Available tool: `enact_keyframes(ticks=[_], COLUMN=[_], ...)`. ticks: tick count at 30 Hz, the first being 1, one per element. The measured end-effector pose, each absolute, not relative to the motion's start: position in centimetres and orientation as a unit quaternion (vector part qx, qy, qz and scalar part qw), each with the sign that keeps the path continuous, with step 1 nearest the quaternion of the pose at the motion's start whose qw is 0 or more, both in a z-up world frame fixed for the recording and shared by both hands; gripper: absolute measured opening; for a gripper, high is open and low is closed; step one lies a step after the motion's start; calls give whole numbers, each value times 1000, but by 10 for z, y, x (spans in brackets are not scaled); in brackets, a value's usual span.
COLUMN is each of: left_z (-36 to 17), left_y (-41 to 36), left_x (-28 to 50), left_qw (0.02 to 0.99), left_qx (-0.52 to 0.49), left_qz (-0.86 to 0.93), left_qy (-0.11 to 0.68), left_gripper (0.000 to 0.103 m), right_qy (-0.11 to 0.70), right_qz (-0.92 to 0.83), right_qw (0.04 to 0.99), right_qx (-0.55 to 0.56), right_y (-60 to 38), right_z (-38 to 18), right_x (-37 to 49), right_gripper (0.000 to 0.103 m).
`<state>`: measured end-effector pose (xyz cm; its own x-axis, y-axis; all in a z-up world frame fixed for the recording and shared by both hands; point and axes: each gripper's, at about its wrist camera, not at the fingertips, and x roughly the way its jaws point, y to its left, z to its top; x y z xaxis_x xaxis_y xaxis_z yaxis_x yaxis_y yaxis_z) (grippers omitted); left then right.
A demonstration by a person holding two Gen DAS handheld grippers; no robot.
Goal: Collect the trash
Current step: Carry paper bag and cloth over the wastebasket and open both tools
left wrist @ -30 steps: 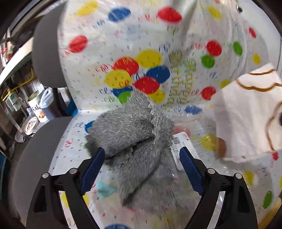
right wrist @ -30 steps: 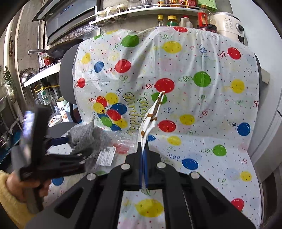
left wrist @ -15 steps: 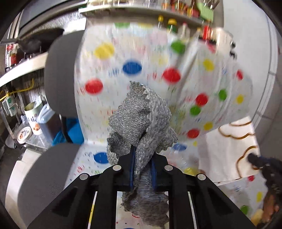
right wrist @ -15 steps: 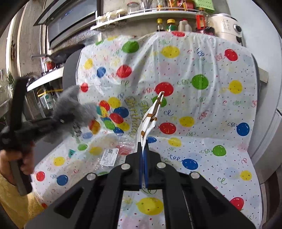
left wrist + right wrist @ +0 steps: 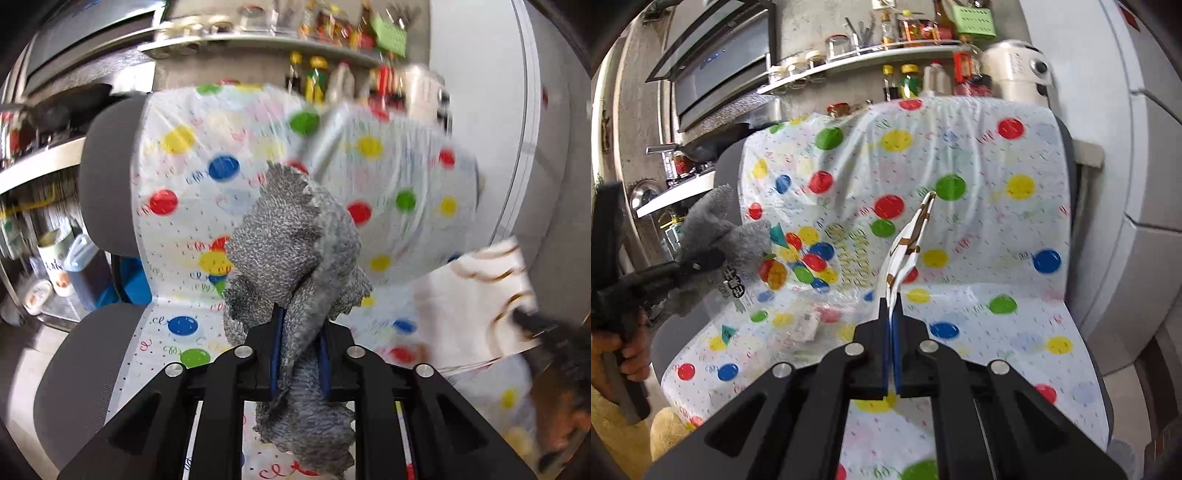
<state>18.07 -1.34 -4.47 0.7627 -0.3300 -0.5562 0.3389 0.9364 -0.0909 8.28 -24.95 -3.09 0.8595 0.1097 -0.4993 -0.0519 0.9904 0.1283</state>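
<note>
My left gripper (image 5: 298,321) is shut on a crumpled grey cloth (image 5: 291,251) and holds it in the air above the chair seat; the cloth also shows at the left of the right wrist view (image 5: 716,229). My right gripper (image 5: 893,306) is shut on a white paper napkin with brown lines (image 5: 908,240), seen edge-on; the same napkin shows at the right of the left wrist view (image 5: 487,295). A clear plastic wrapper with a white label (image 5: 812,325) lies on the seat.
A grey chair (image 5: 103,184) is draped with a balloon-print plastic sheet (image 5: 979,184). A shelf with bottles and jars (image 5: 905,44) runs behind it. A white appliance (image 5: 1145,184) stands at the right. Cans and a blue jug (image 5: 70,266) stand at the left.
My left gripper closed on the grey cloth and lifted it off the seat, uncovering the plastic wrapper. My right gripper stayed shut on the napkin and rose a little.
</note>
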Motion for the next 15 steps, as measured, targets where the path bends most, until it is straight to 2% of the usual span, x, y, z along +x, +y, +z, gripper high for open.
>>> enact_keyframes(ticks=[3, 9, 15], left_z=[-67, -76, -65], left_y=[-23, -44, -52], left_x=[188, 188, 178], left_qw=[917, 905, 910], left_qx=[-16, -19, -2], left_qz=[-201, -233, -244], left_qy=[343, 354, 334], left_gripper=[25, 26, 16], right_qy=[266, 270, 257], right_qz=[36, 27, 19], right_qw=[961, 961, 964], right_qx=[58, 64, 72], right_y=[-256, -268, -276], right_z=[-35, -40, -36], right_x=[74, 66, 60], right_gripper=[2, 2, 2])
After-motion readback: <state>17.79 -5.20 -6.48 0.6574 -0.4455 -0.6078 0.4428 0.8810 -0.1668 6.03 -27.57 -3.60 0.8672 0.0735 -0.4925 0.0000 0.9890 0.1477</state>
